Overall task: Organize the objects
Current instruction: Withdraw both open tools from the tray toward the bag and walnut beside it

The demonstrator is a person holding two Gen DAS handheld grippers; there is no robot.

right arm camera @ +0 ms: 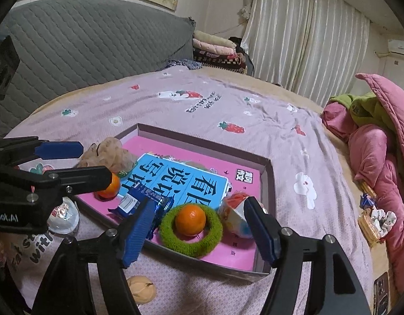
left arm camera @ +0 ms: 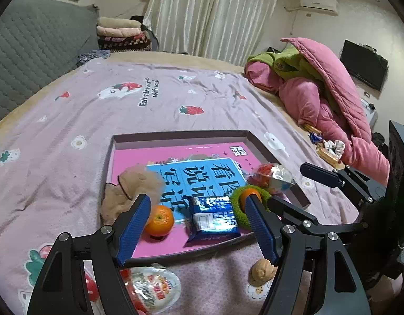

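A: A lilac bedspread printed with strawberries (left arm camera: 175,99) carries a shallow cardboard tray with a pink floor (right arm camera: 265,183). Inside, a blue-covered book with large Chinese characters (right arm camera: 175,183) lies flat.

B: And the smaller pieces?

A: A fuzzy green ring (right arm camera: 215,239) circles one orange mandarin (right arm camera: 190,219); a second mandarin (left arm camera: 160,220) sits near the tray's left edge, just beside a beige fluffy scrunchie (left arm camera: 133,183). A blue foil snack packet (left arm camera: 215,218) lies between the fruits. A tan walnut (left arm camera: 261,271) rests on the bedspread outside the tray.

B: The claws?

A: The left gripper (left arm camera: 196,233) and right gripper (right arm camera: 199,233) both hang above the tray's near edge, jaws spread wide, nothing between them.
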